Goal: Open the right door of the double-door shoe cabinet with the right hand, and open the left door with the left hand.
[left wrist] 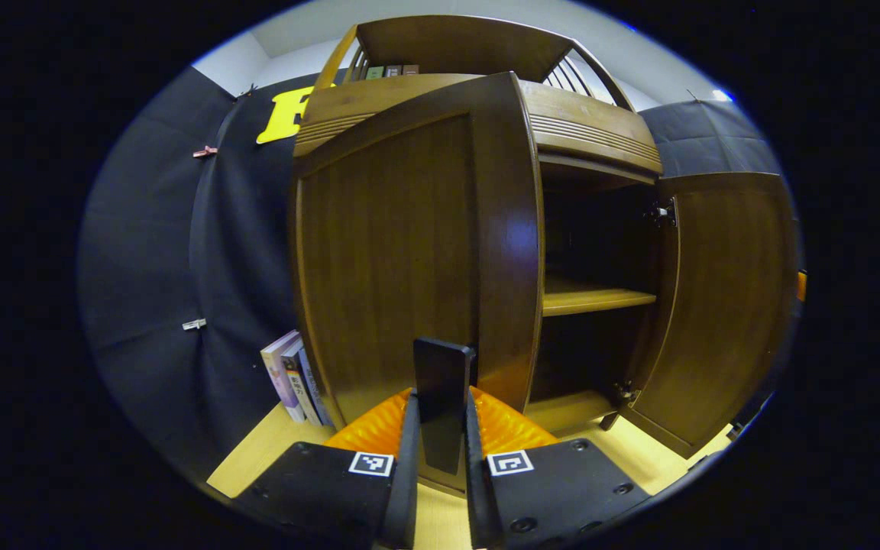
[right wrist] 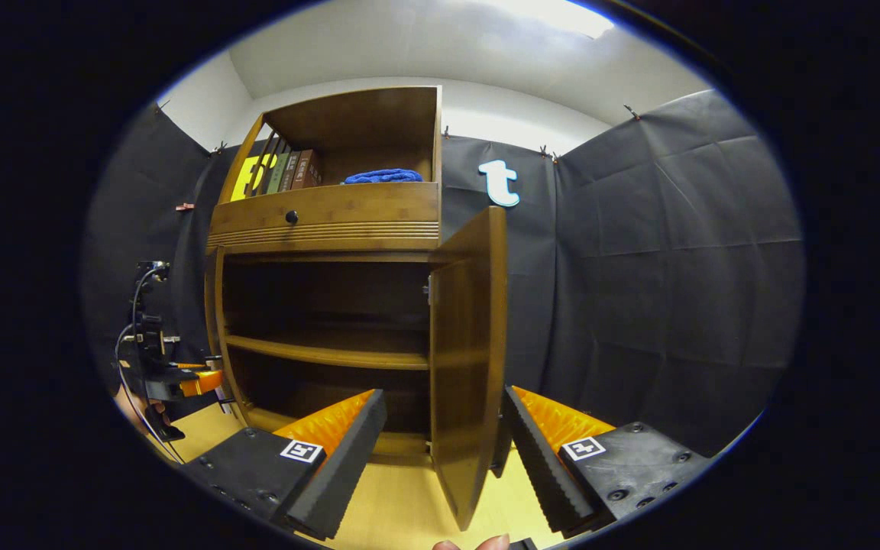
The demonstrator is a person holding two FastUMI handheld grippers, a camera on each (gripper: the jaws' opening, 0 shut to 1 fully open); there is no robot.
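Both doors stand swung out from the shoe cabinet (right wrist: 325, 229), the left door (left wrist: 417, 252) and right door (right wrist: 467, 359) flanking its shelf (right wrist: 325, 353). Books (left wrist: 292, 378) stand on the floor beside the cabinet's left side; more books (right wrist: 287, 172) sit in the top compartment.

The cabinet interior (left wrist: 596, 229) is too dark in the left gripper view to resolve any contents. The left door (left wrist: 409, 260) hides the left half of the shelf (left wrist: 596, 298) and part of the books (left wrist: 292, 378) beside the cabinet. In the right gripper view, the book spines (right wrist: 287, 172) are too small to read, and the fingertip (right wrist: 478, 544) is cut off at the bottom edge.
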